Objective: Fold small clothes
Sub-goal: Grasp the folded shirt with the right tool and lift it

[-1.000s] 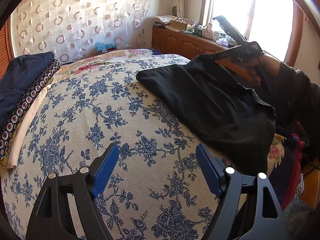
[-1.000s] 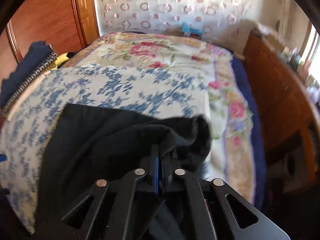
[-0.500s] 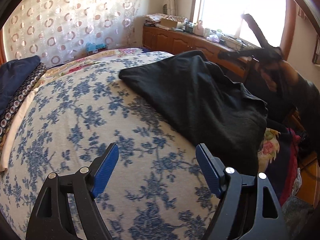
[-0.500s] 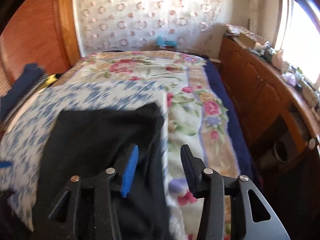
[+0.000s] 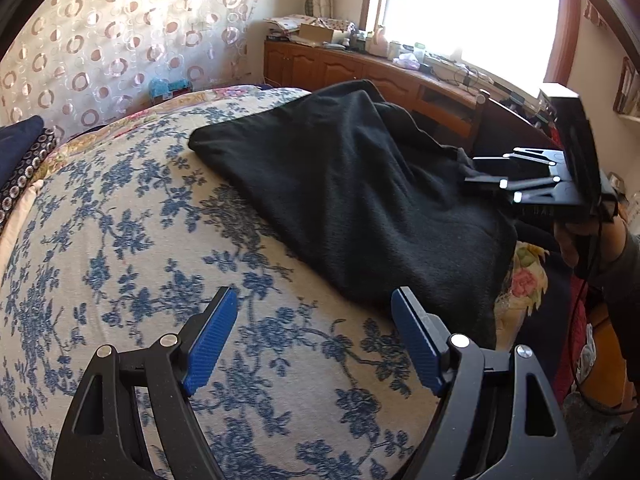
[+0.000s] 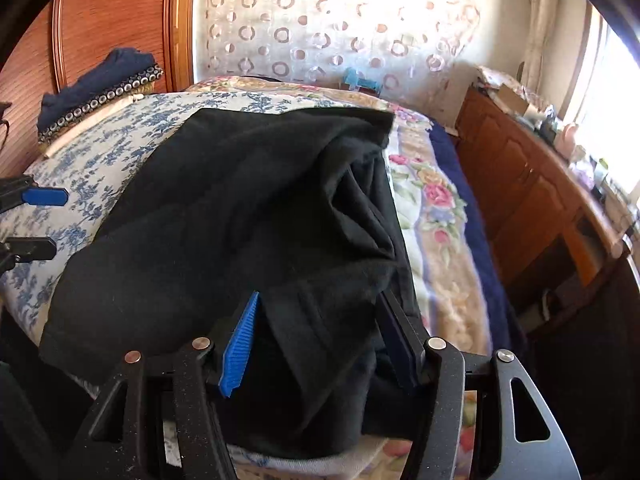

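A black garment (image 5: 352, 184) lies spread on the blue-flowered bedspread (image 5: 120, 240), its near end hanging over the bed's edge. It fills the middle of the right wrist view (image 6: 240, 208). My left gripper (image 5: 312, 336) is open and empty, hovering over the bedspread just short of the garment's near edge. My right gripper (image 6: 320, 332) is open, its jaws wide on either side of a bunched fold at the garment's near end, not clamped. The right gripper also shows at the right in the left wrist view (image 5: 520, 178), and the left gripper's fingers (image 6: 40, 196) show at the left of the right wrist view.
Folded dark blue and patterned cloths (image 6: 100, 84) are stacked by the wooden headboard (image 6: 108, 20). A wooden cabinet (image 6: 532, 200) with clutter runs along the right under the window. A floral quilt (image 6: 436, 208) lies beneath the bedspread.
My right gripper opened and let go of the black garment, which dropped flat onto the bed, then drew back toward its near end. My left gripper stayed open and swung toward the garment.
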### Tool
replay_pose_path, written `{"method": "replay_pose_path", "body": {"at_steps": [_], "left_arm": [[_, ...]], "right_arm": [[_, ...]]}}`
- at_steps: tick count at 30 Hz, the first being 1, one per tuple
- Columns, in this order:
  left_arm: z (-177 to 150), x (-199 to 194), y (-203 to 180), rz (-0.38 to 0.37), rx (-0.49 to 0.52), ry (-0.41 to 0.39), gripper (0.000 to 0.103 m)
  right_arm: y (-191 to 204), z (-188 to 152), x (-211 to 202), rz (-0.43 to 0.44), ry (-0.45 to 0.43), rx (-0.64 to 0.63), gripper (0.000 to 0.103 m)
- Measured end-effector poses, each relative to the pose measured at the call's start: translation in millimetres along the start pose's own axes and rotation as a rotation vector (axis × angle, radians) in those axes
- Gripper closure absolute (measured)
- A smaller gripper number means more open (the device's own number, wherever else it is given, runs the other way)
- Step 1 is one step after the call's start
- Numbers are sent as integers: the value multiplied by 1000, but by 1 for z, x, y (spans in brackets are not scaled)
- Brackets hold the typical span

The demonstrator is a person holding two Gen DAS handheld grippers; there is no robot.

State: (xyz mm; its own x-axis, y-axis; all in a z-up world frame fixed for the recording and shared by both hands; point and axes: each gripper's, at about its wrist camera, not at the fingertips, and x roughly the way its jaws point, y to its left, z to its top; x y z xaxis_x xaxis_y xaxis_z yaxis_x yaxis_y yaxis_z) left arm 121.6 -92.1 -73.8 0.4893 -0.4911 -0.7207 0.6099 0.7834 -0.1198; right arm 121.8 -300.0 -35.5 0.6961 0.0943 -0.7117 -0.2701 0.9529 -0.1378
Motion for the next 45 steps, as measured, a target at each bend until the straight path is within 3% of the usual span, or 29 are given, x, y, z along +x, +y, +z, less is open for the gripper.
{"method": "replay_pose_path", "body": {"at_steps": [1,2,10,12,14,17,23,26,27,30,32,34,36,38,39,40,45], "left_arm": [[-1,1,-3,-4,6,5,23],[-1,2,-5,-6,9,7,23],[-2,10,-21,-51,20,30,23],[-2,11,-24,-62,20,37,23],[-4,11,-28,-65,24,43,23],[-6,12,-33,-74,25,50,23],[-12,15,-40,-90,4,56,23],[-14,15,-40,-118,-31,64,23],[-15,15,-41,-138,-47,67,24],[-16,12,-44,-176,-81,70,38],[-17,12,-47,-198,-95,77,44],[-18,12,-54,-209,-99,79,45],[-19,13,-60,-202,-80,81,45],[-19,14,-64,-191,-71,78,52],[-19,15,-65,-187,-65,80,77],[-19,17,-67,-170,-60,90,87],[-12,-2,-69,-168,-8,35,95]], "right_arm": [[-7,-4,-5,23,-11,24,87],[-13,-9,-10,31,-20,38,92],[-62,-50,-45,95,-93,243,94],[-61,-54,-43,93,-95,269,83],[-58,-53,-39,54,-94,280,59],[-58,-52,-33,33,-103,298,42],[-68,-54,2,109,-12,409,38],[-72,-51,0,135,-25,425,38],[-71,-50,0,137,-24,419,39],[-69,-49,-5,145,-31,387,58],[-67,-50,-5,151,-33,361,82],[-63,-51,-9,152,-36,335,94],[-60,-51,-10,160,-43,311,95],[-59,-50,-10,159,-52,300,96],[-59,-50,-11,160,-58,296,96],[-58,-50,-13,163,-67,295,96],[-59,-47,-29,172,-122,291,96]]}}
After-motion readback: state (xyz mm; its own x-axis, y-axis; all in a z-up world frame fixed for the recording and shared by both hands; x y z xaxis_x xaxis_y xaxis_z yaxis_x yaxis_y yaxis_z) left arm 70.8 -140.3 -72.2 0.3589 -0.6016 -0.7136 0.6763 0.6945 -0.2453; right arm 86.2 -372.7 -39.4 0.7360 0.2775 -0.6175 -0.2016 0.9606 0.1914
